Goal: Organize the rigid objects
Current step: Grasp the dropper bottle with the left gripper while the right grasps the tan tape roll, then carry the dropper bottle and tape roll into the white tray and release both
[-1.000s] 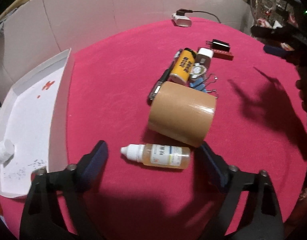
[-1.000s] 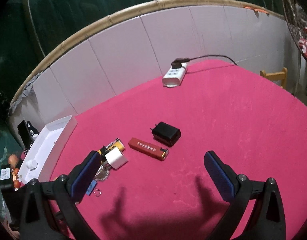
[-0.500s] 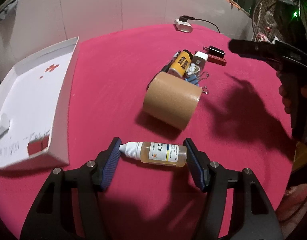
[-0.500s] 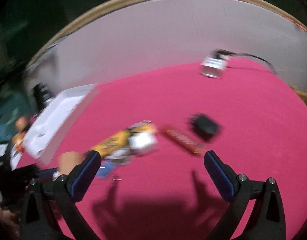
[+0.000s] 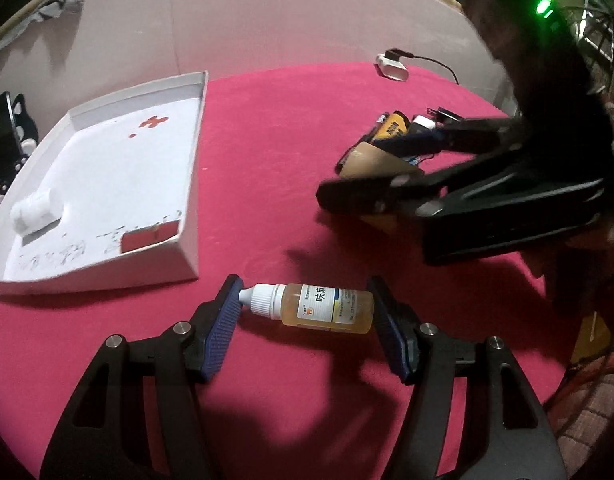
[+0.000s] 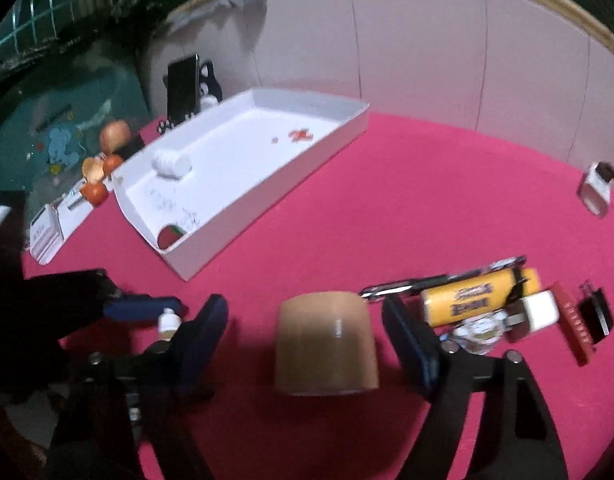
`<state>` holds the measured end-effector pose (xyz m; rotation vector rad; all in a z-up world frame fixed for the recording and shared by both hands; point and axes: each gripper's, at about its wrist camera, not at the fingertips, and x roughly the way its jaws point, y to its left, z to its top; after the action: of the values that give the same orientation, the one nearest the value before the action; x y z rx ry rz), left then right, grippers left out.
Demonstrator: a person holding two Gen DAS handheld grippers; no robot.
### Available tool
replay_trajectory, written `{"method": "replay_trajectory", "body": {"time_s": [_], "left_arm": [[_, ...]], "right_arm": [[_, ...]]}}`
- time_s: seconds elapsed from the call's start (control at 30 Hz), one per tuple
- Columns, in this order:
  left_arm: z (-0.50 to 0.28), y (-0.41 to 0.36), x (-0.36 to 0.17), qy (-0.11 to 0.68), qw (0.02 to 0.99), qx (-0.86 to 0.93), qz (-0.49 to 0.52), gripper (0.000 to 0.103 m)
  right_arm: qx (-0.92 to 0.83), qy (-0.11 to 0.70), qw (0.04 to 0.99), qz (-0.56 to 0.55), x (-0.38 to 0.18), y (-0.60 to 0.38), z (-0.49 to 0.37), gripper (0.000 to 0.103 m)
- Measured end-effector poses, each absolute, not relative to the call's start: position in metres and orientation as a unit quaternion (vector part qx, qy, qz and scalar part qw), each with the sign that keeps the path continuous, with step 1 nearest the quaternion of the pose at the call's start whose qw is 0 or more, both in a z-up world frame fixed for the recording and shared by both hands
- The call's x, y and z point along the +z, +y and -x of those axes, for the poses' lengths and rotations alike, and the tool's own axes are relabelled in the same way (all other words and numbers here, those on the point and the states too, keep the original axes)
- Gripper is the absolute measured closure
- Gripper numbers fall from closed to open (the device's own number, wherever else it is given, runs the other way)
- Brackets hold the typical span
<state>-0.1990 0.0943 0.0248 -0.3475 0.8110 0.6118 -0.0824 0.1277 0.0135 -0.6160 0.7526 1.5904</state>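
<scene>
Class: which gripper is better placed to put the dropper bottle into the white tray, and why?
Left. The left gripper is shut on the dropper bottle, beside the white tray. The right gripper brackets the brown tape roll.

Ahead of my tools I see a round table under crimson felt cloth (image 5: pixel 291 168), ringed at its far edge by a pale panelled cardboard screen (image 6: pixel 419 56) with a tan rim; beyond it the room is dark, one green indicator light (image 5: pixel 544 6) glowing
</scene>
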Motion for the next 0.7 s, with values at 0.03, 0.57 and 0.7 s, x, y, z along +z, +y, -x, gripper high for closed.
{"method": "replay_trajectory", "body": {"time_s": [0.03, 0.57, 0.7], "left_arm": [[0.201, 0.095, 0.025, 0.384, 0.859, 0.293, 0.167, 0.039], [0.226, 0.11, 0.075, 0.326, 0.867, 0.348, 0.147, 0.039], [0.238, 0.128, 0.099, 0.304, 0.861, 0.386, 0.134, 0.039]], "right_arm": [[0.682, 0.33, 0.595, 0.267, 0.01, 0.129, 0.083, 0.025], [0.686, 0.313, 0.62, 0.216, 0.043, 0.105, 0.07, 0.051], [0.702, 0.283, 0.624, 0.194, 0.075, 0.102, 0.074, 0.051]]}}
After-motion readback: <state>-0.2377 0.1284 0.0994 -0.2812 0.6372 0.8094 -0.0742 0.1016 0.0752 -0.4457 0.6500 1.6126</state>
